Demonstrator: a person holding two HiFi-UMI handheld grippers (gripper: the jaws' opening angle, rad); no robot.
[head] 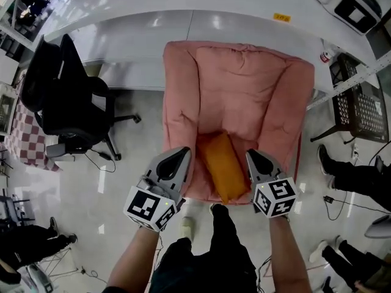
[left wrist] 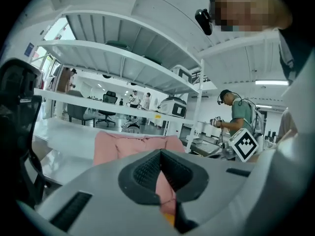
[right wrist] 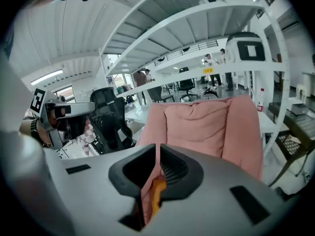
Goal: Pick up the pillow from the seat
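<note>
An orange pillow [head: 225, 166] lies lengthwise on the seat of a pink armchair [head: 244, 84], near its front edge. My left gripper [head: 183, 152] hangs just left of the pillow, over the chair's left arm, with its jaws shut and empty. My right gripper [head: 251, 155] is just right of the pillow, also shut and empty. In the left gripper view the closed tips [left wrist: 160, 152] point at the armchair [left wrist: 128, 146]. In the right gripper view a strip of the pillow [right wrist: 156, 191] shows through the slit behind the closed tips [right wrist: 158, 146], below the chair back [right wrist: 206, 122].
A black office chair [head: 67, 90] stands left of the armchair. White benches [head: 183, 5] run behind it. A black mesh chair [head: 360, 108] and other people's legs [head: 348, 176] are at the right. My own legs [head: 208, 249] stand at the armchair's front.
</note>
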